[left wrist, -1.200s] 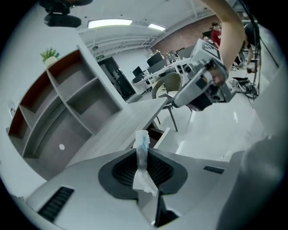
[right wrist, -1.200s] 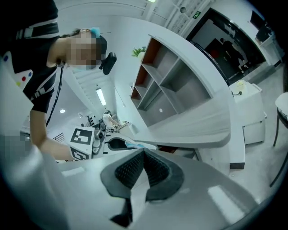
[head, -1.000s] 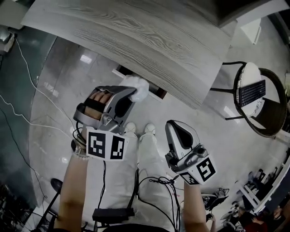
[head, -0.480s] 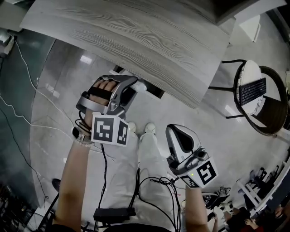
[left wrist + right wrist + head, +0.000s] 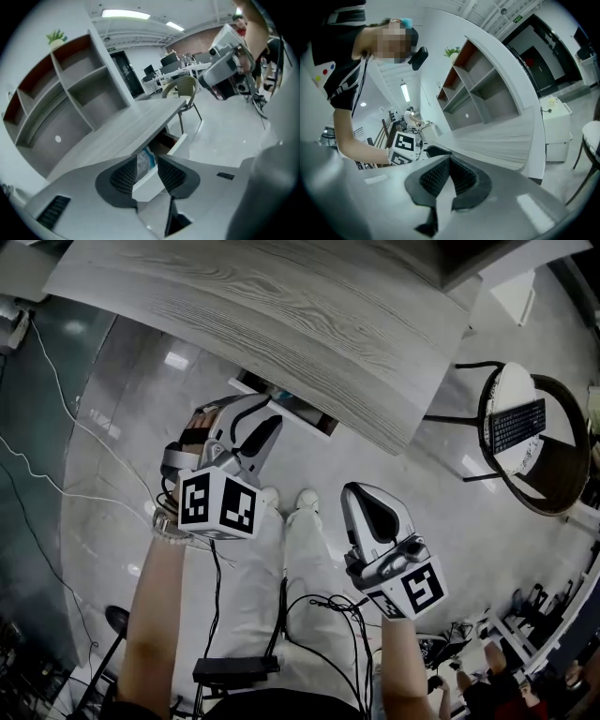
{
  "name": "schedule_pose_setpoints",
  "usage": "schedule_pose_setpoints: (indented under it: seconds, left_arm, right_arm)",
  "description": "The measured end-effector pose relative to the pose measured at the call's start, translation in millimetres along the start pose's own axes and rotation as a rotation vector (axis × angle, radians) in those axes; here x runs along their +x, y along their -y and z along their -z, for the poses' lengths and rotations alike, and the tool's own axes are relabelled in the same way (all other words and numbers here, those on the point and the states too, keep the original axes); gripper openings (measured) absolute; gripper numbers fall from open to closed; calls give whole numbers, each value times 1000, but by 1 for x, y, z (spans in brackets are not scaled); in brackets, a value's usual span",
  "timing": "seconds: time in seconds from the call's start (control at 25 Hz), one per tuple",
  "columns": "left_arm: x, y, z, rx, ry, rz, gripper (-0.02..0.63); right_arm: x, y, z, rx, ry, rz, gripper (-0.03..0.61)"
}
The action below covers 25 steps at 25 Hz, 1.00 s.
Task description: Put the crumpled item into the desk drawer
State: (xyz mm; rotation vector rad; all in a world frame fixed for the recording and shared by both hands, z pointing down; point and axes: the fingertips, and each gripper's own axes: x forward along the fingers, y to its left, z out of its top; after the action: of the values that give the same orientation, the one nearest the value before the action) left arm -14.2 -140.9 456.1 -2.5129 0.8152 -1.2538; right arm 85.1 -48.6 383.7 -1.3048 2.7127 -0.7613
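While its jaws spread wider, left gripper (image 5: 267,425): pads stand well apart and press on nothing; it points at the open drawer under the desk edge.
Left gripper view (image 5: 147,165): the gap between the jaws frames the near end of the drawer and the crumpled item beyond the pads.
Crumpled item (image 5: 143,162): a pale wad with blue print, lying inside the drawer at its near end, behind the white front panel, apart from both pads.
Desk drawer (image 5: 176,144): pulled out from under the desk top; white front, dark brownish inside; the only content I can make out is the crumpled item.
Drawer from the head view (image 5: 292,412): a white-edged box sticking out below the desk edge, just ahead of the left gripper's tips.
Right gripper (image 5: 367,505): jaws closed together with nothing between them, held above the floor beside the person's legs, well apart from the drawer.
Right gripper view (image 5: 448,161): the ribbed pads meet face to face; the left gripper's marker cube shows beyond them.
Desk (image 5: 309,315): grey wood-grain top with nothing visible on it.
Shelf unit (image 5: 70,93): open compartments against the wall, those in view bare; a small green plant (image 5: 56,36) stands on top.
Chair (image 5: 553,456): to the right of the desk, with a black keyboard (image 5: 519,426) lying on its round seat.
Shoes (image 5: 305,503): the person's white pair on the floor between the two grippers.
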Motion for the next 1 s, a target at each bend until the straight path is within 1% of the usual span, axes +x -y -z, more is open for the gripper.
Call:
schedule_pose_setpoints:
  seconds: [0.24, 0.36, 0.44, 0.56, 0.8, 0.92, 1.0]
  left_arm:
    - [-49, -21, -32, -288, 119, -45, 40]
    - [-79, -32, -50, -375, 175, -59, 18]
    - [-100, -39, -63, -407, 206, -76, 12]
    - [-133, -47, -80, -430, 234, -98, 9]
    - [-195, -66, -115, -455, 289, -132, 8]
    - [-226, -75, -124, -442, 294, -169, 8]
    - [-246, -79, -130, -458, 310, -182, 8]
  right_arm:
    - [-1, -11, -34, -86, -7, 53, 8]
    - [-5, -19, -54, -127, 7, 86, 8]
    - [-10, -26, -68, -153, 18, 104, 8]
    - [-18, -37, -88, -183, 30, 124, 8]
    - [-34, -57, -134, -234, 59, 144, 8]
    - [-41, -70, -155, -265, 73, 151, 8]
    - [-47, -79, -168, -275, 90, 159, 8]
